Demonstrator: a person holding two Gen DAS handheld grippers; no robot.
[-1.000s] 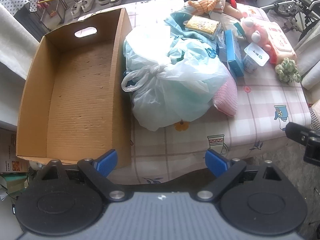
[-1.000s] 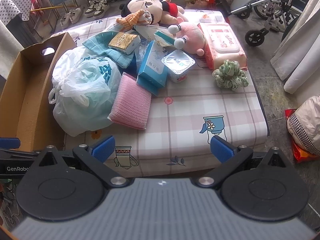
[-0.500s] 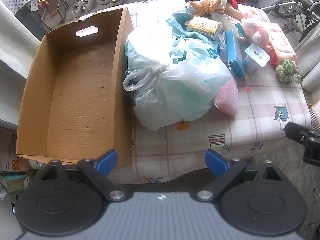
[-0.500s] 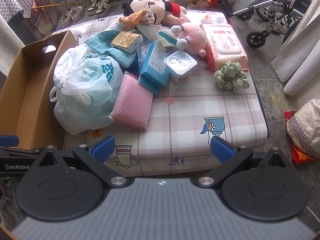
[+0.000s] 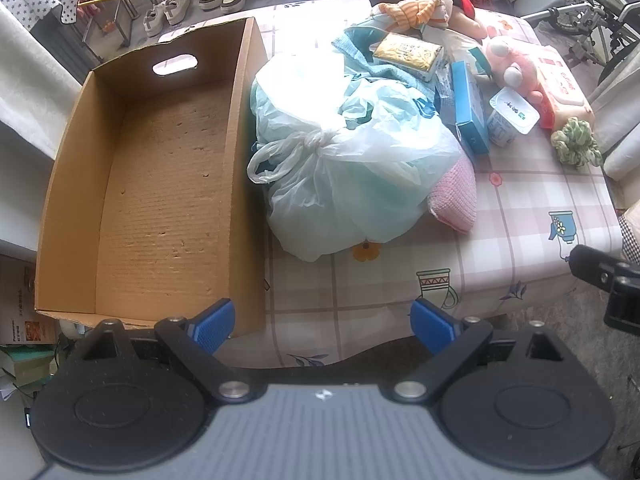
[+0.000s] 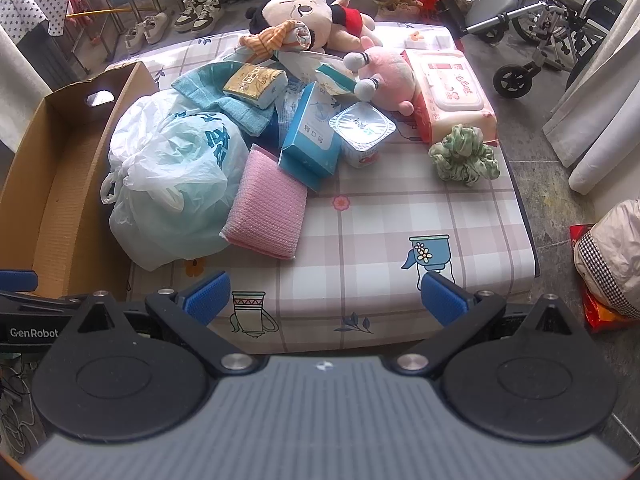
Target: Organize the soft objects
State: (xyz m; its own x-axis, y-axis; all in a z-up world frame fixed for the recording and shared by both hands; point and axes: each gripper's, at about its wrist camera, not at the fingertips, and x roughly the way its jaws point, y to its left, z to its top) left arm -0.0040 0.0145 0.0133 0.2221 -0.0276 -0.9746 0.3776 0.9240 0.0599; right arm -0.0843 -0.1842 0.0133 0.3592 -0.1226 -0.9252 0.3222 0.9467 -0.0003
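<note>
An empty cardboard box (image 5: pixel 160 184) (image 6: pixel 44 184) stands at the table's left. Beside it lies a tied pale plastic bag (image 5: pixel 352 168) (image 6: pixel 172 176), with a pink knitted pad (image 6: pixel 266 206) (image 5: pixel 456 196) leaning on it. Behind are a teal cloth (image 6: pixel 224 100), a tissue pack (image 6: pixel 256 84), a blue box (image 6: pixel 312 140), a pink plush (image 6: pixel 388 76), a large doll (image 6: pixel 304 20) and a green scrunchie (image 6: pixel 464 154). My left gripper (image 5: pixel 322 322) and right gripper (image 6: pixel 326 298) both hover open above the table's near edge, holding nothing.
A checked tablecloth (image 6: pixel 380 232) covers the table. A white cup (image 6: pixel 362 132) and a wet-wipes pack (image 6: pixel 452 92) lie at the right. Shoes (image 6: pixel 196 16) and a wheelchair (image 6: pixel 540 36) are on the floor behind. A curtain (image 6: pixel 600 100) hangs at right.
Both grippers have drifted slightly; the scene has shifted a little downward in each view. Nothing on the table has moved.
</note>
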